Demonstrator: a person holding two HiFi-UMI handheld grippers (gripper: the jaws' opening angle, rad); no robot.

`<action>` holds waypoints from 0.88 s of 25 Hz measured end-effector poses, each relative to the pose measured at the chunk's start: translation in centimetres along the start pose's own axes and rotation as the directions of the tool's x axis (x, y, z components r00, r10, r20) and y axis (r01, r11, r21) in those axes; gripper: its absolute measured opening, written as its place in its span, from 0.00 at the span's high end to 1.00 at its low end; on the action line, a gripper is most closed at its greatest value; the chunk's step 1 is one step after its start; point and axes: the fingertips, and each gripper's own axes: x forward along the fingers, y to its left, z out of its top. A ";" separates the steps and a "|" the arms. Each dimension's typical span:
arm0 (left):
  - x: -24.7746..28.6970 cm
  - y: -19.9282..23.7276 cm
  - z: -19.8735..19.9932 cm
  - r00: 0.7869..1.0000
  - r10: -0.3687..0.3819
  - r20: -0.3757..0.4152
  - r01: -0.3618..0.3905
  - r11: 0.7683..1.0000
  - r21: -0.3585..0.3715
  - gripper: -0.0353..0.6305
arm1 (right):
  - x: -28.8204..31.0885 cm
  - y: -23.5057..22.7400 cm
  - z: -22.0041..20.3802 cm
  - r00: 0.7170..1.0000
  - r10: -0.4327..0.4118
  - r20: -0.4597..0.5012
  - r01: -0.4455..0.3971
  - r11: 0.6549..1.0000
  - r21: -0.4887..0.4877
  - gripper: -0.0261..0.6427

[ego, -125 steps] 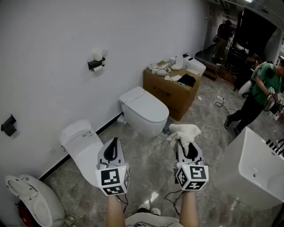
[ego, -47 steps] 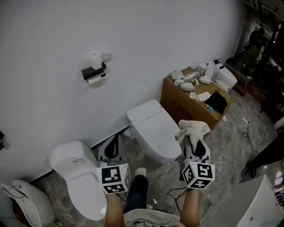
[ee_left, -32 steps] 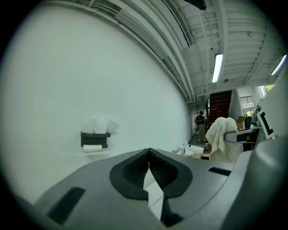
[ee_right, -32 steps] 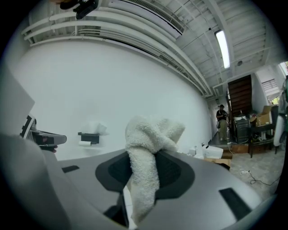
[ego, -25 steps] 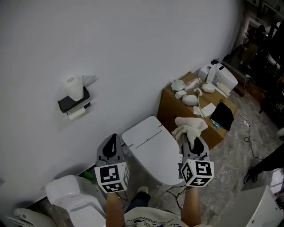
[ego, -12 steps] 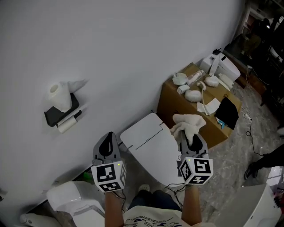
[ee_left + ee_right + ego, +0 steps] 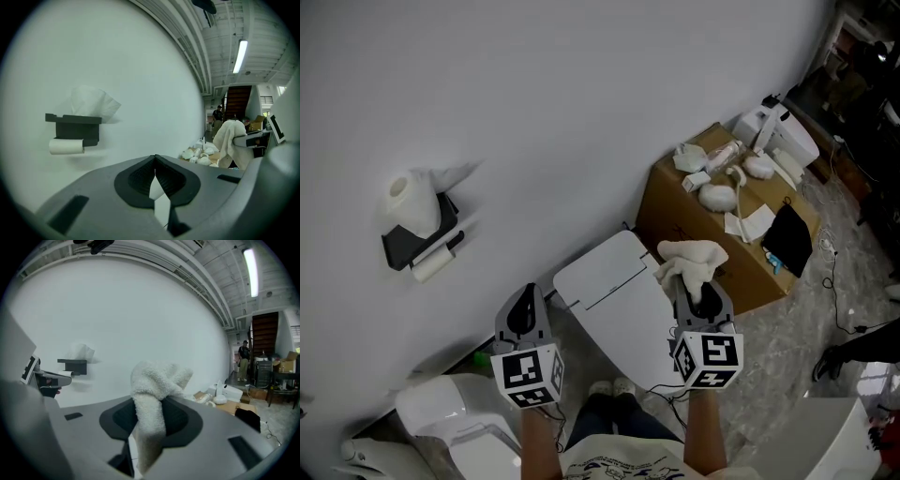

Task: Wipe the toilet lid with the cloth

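- My left gripper [image 7: 155, 163] is closed: the two black pads meet at their tips, with only a thin sliver of white showing lower down, and nothing is held between them.
- My right gripper [image 7: 150, 417] is clamped on the cloth [image 7: 157, 379]. It is a white, fluffy cloth. A strip of it runs down between the pads, and the rest bunches up in a knot above the tips.
- The toilet lid [image 7: 614, 298] is white and lies down flat. In the head view it sits below and between my two grippers, with its back end at the wall [image 7: 562, 103].
- From above, the cloth overlaps the right edge of the lid. It looks to be held clear of the lid rather than touching it, though that angle does not let me be sure.
- Both grippers point at the wall, side by side and apart from each other.
- A black tissue holder [image 7: 412, 246] is fixed to the wall on my left, with a wad of tissue on top and a roll under it.
- A cardboard box [image 7: 680, 223] stands just right of the toilet, with small white items on top.
- A second toilet [image 7: 455, 412] is at the lower left.
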 end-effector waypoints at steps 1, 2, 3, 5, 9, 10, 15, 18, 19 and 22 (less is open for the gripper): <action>0.3 0.0 -0.4 1.000 0.004 -0.006 -0.004 1.000 -0.002 0.94 | 0.5 -0.1 -0.5 1.000 0.004 -0.010 -0.004 1.000 -0.007 0.78; 0.7 0.0 -0.8 1.000 0.006 -0.014 -0.006 1.000 -0.002 0.94 | 0.9 -0.1 -1.0 1.000 0.008 -0.023 -0.008 1.000 -0.012 0.78; 1.0 0.1 -1.3 1.000 0.008 -0.022 -0.008 1.000 -0.002 0.94 | 1.4 -0.2 -1.6 0.999 0.010 -0.037 -0.011 1.000 -0.015 0.78; 1.6 0.3 -2.4 0.999 0.014 -0.040 -0.015 1.000 -0.004 0.94 | 2.3 -0.6 -3.0 0.998 0.014 -0.065 -0.015 1.000 -0.011 0.78; 2.9 1.1 -4.9 0.996 0.037 -0.081 -0.037 0.999 0.000 0.94 | 4.4 -1.6 -6.3 0.993 0.022 -0.120 -0.023 1.000 -0.007 0.78; 3.2 1.3 -5.5 0.995 0.040 -0.092 -0.040 0.999 0.004 0.94 | 4.9 -2.0 -7.3 0.990 0.018 -0.136 -0.019 1.000 -0.011 0.78; 5.1 1.8 -9.0 0.989 0.054 -0.141 -0.051 0.998 0.019 0.94 | 7.2 -5.0 -13.3 0.974 -0.017 -0.227 0.017 1.000 0.001 0.78; 6.5 2.1 -11.2 0.985 0.056 -0.161 -0.052 0.998 0.030 0.94 | 8.8 -6.8 -17.3 0.959 -0.031 -0.281 0.028 0.999 -0.015 0.78; 6.9 2.1 -11.9 0.984 0.056 -0.168 -0.051 0.998 0.033 0.94 | 9.3 -7.3 -18.6 0.954 -0.033 -0.298 0.027 0.999 -0.026 0.78; 7.9 2.2 -14.0 0.980 0.059 -0.191 -0.052 0.998 0.040 0.94 | 10.6 -8.8 -22.0 0.941 -0.042 -0.337 0.030 0.999 -0.040 0.78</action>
